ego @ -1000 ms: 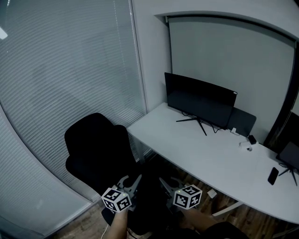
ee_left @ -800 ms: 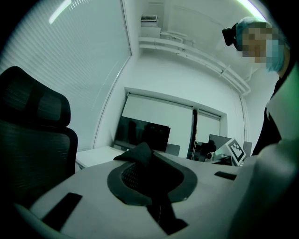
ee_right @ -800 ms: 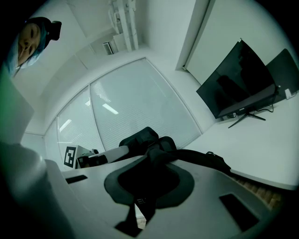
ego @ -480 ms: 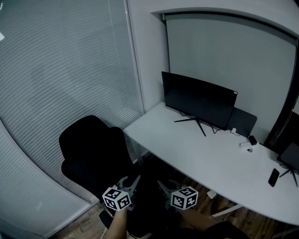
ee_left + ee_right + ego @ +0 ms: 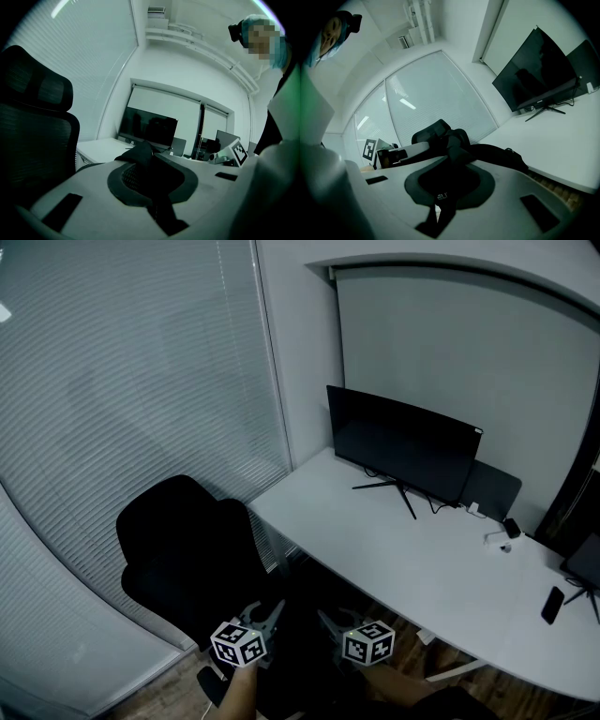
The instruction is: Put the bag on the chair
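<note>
The black office chair (image 5: 187, 554) stands at the lower left of the head view, beside the window blinds. A black bag (image 5: 300, 652) hangs low between my two grippers, just right of the chair seat, and is hard to make out against the dark. My left gripper (image 5: 270, 613) is shut on a fold of the bag's fabric (image 5: 140, 157), with the chair's mesh back (image 5: 33, 122) close on its left. My right gripper (image 5: 328, 622) is shut on another black part of the bag (image 5: 457, 145). The bag's body (image 5: 501, 157) stretches to the right, and the chair (image 5: 436, 131) stands behind it.
A white desk (image 5: 422, 559) runs along the right with a dark monitor (image 5: 403, 442), cables and a phone (image 5: 551, 604) on it. Another screen (image 5: 583, 563) shows at the right edge. Window blinds (image 5: 122, 409) close off the left. Wooden floor (image 5: 469, 681) lies under the desk.
Both grippers, with the bag between them, have sunk a little toward the bottom of the head view. The chair has drifted slightly left in the picture.
</note>
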`<state>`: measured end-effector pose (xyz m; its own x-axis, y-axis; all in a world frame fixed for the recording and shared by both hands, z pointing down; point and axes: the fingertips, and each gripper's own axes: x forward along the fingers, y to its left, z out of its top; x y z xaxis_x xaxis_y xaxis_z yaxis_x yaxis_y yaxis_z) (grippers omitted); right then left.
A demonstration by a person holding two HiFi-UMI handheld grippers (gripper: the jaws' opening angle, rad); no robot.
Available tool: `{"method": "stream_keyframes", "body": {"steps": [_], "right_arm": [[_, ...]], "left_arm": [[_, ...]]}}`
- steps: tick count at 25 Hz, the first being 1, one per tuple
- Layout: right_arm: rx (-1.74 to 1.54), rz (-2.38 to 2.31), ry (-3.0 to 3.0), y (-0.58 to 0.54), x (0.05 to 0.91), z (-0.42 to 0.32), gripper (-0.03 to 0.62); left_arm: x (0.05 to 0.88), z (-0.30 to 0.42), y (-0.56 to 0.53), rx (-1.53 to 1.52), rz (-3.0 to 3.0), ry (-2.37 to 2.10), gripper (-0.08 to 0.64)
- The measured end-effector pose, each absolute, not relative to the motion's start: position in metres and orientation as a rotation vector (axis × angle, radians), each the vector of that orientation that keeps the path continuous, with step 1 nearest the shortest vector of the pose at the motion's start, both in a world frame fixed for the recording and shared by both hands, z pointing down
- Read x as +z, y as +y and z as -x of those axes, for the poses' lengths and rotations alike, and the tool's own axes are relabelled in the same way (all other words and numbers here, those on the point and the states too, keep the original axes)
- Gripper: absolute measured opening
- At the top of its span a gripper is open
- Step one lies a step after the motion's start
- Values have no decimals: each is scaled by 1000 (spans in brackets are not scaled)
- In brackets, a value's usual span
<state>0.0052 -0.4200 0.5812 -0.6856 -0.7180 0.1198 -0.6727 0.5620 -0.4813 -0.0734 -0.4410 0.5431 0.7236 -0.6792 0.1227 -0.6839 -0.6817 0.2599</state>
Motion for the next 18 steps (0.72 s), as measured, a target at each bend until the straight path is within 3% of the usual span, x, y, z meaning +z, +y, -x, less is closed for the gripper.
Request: {"method": "stream_keyframes", "body": {"steps": [18], "right_arm": [[-828,1202,2776,-431,633,-2,57]], "left_arm": [[611,66,-431,140,-2540,-1135,44]]}}
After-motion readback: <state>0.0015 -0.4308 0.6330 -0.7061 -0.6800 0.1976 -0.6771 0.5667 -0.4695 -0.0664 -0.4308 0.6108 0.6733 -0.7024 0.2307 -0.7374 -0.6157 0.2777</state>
